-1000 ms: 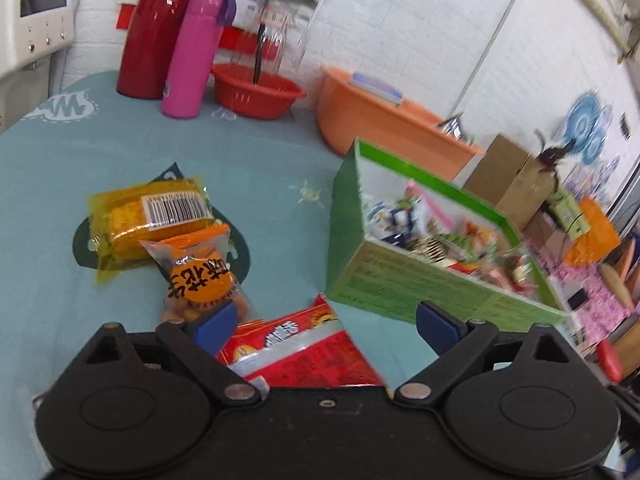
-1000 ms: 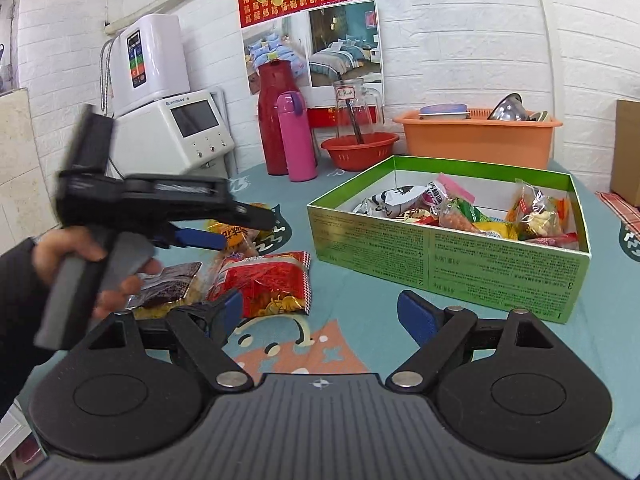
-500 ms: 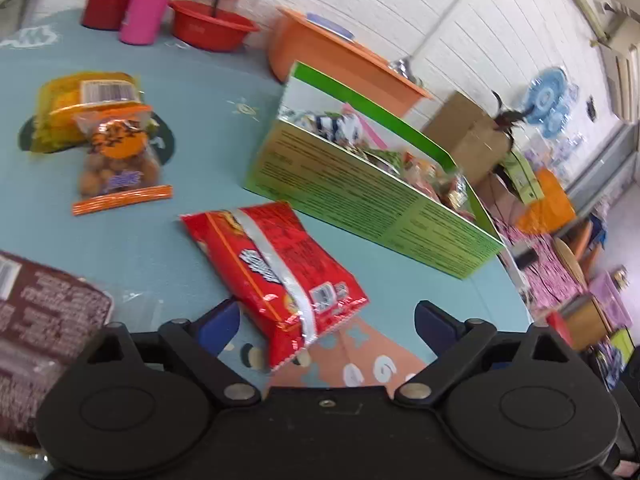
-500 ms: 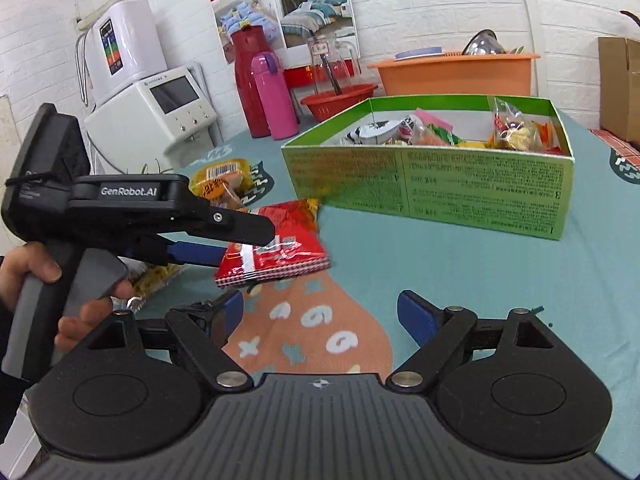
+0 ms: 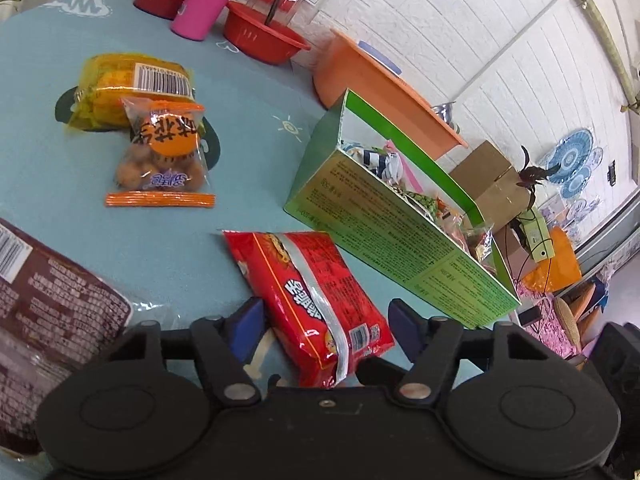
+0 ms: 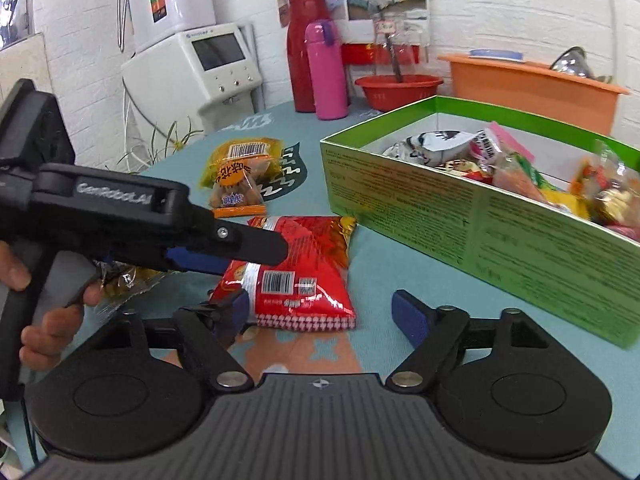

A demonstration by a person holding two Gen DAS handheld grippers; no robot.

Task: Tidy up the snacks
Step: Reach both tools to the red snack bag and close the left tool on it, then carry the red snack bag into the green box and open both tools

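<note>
Left wrist view is showing me my left gripper [image 5: 326,322] with jaws just closing in around the red snack packet [image 5: 308,300], which is lying on the teal tablecloth [image 5: 248,120] beside the green box [image 5: 396,232]; its pads are not yet pressing. I am keeping my right gripper [image 6: 320,314] wide, nothing between its jaws.

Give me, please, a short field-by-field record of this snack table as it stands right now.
box: green box on the table, open, holding mixed snacks
red packet: red packet flat on the table, between the fingers of the left gripper
left gripper: jaws just closing, pads not yet pressing
right gripper: right gripper open, empty
waiting: peanut bag, yellow packet, brown packet
</note>
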